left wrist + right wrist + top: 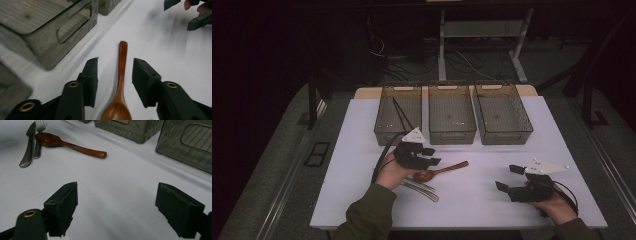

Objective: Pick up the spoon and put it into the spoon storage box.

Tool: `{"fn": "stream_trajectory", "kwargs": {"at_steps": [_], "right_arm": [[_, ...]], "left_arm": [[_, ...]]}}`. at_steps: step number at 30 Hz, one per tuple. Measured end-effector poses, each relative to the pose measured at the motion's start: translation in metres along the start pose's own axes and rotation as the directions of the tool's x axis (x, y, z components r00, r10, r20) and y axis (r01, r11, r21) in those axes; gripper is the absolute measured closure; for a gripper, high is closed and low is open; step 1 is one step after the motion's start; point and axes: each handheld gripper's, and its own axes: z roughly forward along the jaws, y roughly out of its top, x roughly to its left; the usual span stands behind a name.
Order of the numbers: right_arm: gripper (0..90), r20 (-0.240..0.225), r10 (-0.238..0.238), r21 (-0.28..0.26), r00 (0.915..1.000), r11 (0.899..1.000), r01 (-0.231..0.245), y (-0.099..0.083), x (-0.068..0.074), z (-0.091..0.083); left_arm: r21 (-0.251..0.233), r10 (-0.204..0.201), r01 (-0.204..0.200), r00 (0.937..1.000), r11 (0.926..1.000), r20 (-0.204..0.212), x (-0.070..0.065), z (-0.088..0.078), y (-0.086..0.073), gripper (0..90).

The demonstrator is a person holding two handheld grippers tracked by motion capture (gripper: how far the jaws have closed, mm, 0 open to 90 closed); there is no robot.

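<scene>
Room: dark, cables and white frame legs on the floor behind the surface (512, 150), which is white.
Landmark: wooden spoon (439, 171), lying flat on the surface left of centre, handle pointing right and slightly away from the person.
Left bin: smoky clear bin (398, 114), beyond the spoon and to its left, near the far edge.
Left tongs: (431, 156) just above the spoon's bowl end, held in the left hand (391, 172). Released — jaws apart, spoon handle runs between them, pads clear of it on both sides in the left gripper view (114, 82). No earlier frame to compare.
Knife and fork: metal knife (28, 147) and fork (38, 138) lie side by side just beside the spoon's bowl, on the person's side; fork handle touches or nearly touches the bowl, cannot tell which.
Middle bin: second bin (451, 113), straight beyond the spoon.
Right bin: third bin (502, 113), beyond the spoon and to its right.
Right tongs: (508, 177) well to the right of the spoon handle's tip, in the right hand (557, 206). Released — jaws wide, bare surface between them in the right gripper view (116, 210).
</scene>
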Motion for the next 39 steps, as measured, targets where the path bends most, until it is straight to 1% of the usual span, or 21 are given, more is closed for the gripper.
{"fn": "stream_trajectory", "kwargs": {"at_steps": [5,8,10,14,16,18,19,23,25,26,28,29,30,31,34,35,36,39], "right_arm": [[18.4,0.000,0.001,0.000,1.0000,1.000,-0.001,0.000,0.000,0.000],[18.4,0.003,0.001,0.000,1.0000,1.000,-0.001,0.000,0.000,0.000],[18.4,0.003,0.001,-0.001,1.0000,1.000,-0.001,0.000,0.000,0.000],[18.4,0.003,0.001,-0.001,1.0000,1.000,-0.001,0.000,0.001,0.000],[18.4,0.003,0.000,-0.001,1.0000,1.000,0.000,0.000,0.001,0.000],[18.4,0.003,-0.001,-0.001,1.0000,1.000,0.001,0.000,0.001,0.000],[18.4,0.004,-0.002,-0.001,1.0000,1.000,0.002,0.000,0.001,0.000],[18.4,0.003,-0.003,-0.001,1.0000,1.000,0.003,0.001,0.001,0.000],[18.4,0.003,-0.004,0.002,1.0000,1.000,0.004,0.000,0.001,0.000],[18.4,0.003,-0.005,0.001,1.0000,1.000,0.005,0.000,0.001,0.000],[18.4,0.004,-0.005,0.001,1.0000,1.000,0.005,0.001,0.002,0.001],[18.4,0.004,-0.006,0.001,1.0000,1.000,0.006,0.001,0.002,0.001],[18.4,0.004,-0.005,0.002,1.0000,1.000,0.005,0.001,0.002,0.001],[18.4,0.004,-0.004,0.003,1.0000,1.000,0.004,0.001,0.002,0.001],[18.4,0.005,-0.006,0.001,1.0000,1.000,0.006,0.001,0.002,0.001],[18.4,0.004,-0.006,0.002,1.0000,1.000,0.006,0.001,0.002,0.001],[18.4,0.004,-0.006,0.003,1.0000,1.000,0.006,0.001,0.002,0.001],[18.4,0.004,-0.005,0.002,1.0000,1.000,0.005,0.001,0.002,0.001]], "left_arm": [[-0.007,-0.020,0.020,0.9996,0.9998,-0.020,0.000,-0.014,-0.016,42.3],[-0.017,-0.041,0.040,0.9985,0.9991,-0.036,0.001,-0.021,-0.026,37.7],[-0.017,-0.047,0.047,0.9978,0.9988,-0.047,0.001,-0.024,-0.032,35.8],[-0.007,-0.064,0.064,0.9961,0.9979,-0.061,0.003,-0.025,-0.042,34.9],[0.003,-0.067,0.067,0.9956,0.9977,-0.066,0.003,-0.023,-0.043,34.4],[0.007,-0.069,0.070,0.9957,0.9976,-0.062,0.003,-0.020,-0.043,33.5],[0.015,-0.061,0.062,0.9964,0.9979,-0.059,0.003,-0.019,-0.043,33.5],[0.036,-0.058,0.060,0.9968,0.9975,-0.055,0.001,-0.014,-0.043,32.8],[0.045,-0.045,0.048,0.9971,0.9978,-0.062,0.001,-0.011,-0.043,32.8],[0.051,-0.047,0.050,0.9969,0.9974,-0.063,0.000,-0.010,-0.043,32.9],[0.068,-0.034,0.038,0.9974,0.9970,-0.064,-0.001,-0.008,-0.043,32.9],[0.070,-0.035,0.040,0.9973,0.9968,-0.064,-0.001,-0.006,-0.043,33.0],[0.079,-0.023,0.028,0.9977,0.9965,-0.063,-0.001,-0.005,-0.043,33.3],[0.084,-0.026,0.031,0.9977,0.9960,-0.063,-0.001,-0.004,-0.043,33.3],[0.095,-0.012,0.018,0.9980,0.9953,-0.063,-0.002,-0.002,-0.043,34.1],[0.096,-0.019,0.025,0.9978,0.9951,-0.064,-0.003,-0.001,-0.044,34.5],[0.103,-0.011,0.017,0.9980,0.9945,-0.063,-0.003,0.000,-0.044,35.1],[0.114,-0.003,0.010,0.9982,0.9934,-0.060,-0.005,0.002,-0.044,36.1]]}}
